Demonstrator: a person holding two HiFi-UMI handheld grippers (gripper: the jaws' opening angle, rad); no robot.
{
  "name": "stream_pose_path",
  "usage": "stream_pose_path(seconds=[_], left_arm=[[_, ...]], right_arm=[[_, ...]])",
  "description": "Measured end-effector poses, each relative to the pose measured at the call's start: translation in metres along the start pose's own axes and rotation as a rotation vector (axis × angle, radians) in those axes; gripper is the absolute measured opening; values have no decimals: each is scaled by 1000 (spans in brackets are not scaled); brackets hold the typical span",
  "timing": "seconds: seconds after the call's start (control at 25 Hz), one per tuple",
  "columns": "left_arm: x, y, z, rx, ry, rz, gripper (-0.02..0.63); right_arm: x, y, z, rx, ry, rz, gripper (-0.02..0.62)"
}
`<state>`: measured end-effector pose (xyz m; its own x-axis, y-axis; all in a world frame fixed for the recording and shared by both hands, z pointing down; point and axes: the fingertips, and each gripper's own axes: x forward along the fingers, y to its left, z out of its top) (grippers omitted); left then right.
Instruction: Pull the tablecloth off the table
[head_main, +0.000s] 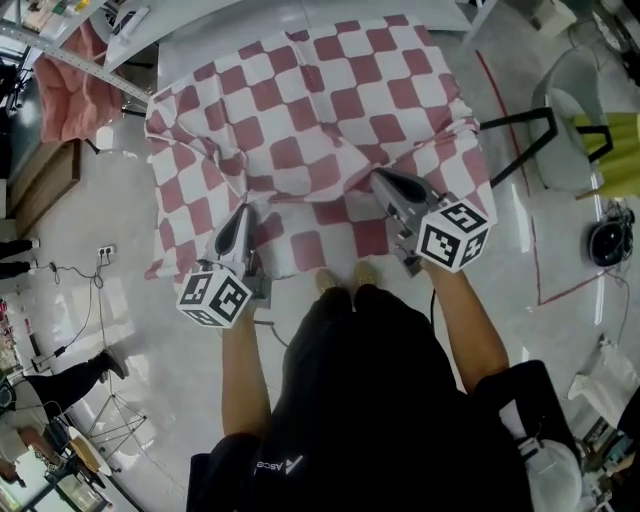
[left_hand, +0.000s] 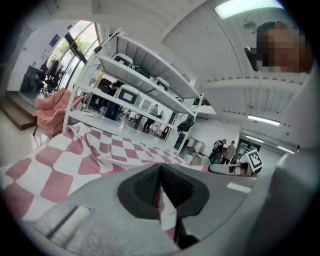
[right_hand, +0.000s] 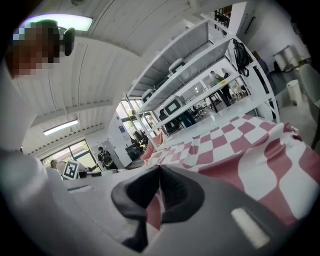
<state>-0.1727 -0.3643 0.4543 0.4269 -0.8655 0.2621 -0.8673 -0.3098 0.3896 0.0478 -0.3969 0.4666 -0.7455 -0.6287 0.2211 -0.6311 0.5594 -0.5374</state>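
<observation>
My left gripper (head_main: 244, 212) is clamped on the near hem of the cloth (head_main: 300, 100). The cloth drapes the table (head_main: 240, 22) ahead and bunches between my hands. My right gripper (head_main: 379, 176) is pinched tight on the same hem. I should draw both back evenly and level, so the far corners slide free without snagging. Beyond, a rack (left_hand: 145, 65) holds cases (left_hand: 129, 93).
</observation>
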Motion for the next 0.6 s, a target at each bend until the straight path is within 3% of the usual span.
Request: stream_pose_path(seconds=[0.24, 0.44, 0.6], left_arm=[[-42, -22, 29, -39, -123, 10, 12], [-70, -45, 58, 6, -214, 51, 12], [-98, -58, 91, 44, -313, 41, 11]], right_arm=[[-33, 42, 20, -1, -71, 77, 5], [-58, 62, 50, 6, -158, 149, 5], [-68, 91, 79, -19, -241, 203, 5]])
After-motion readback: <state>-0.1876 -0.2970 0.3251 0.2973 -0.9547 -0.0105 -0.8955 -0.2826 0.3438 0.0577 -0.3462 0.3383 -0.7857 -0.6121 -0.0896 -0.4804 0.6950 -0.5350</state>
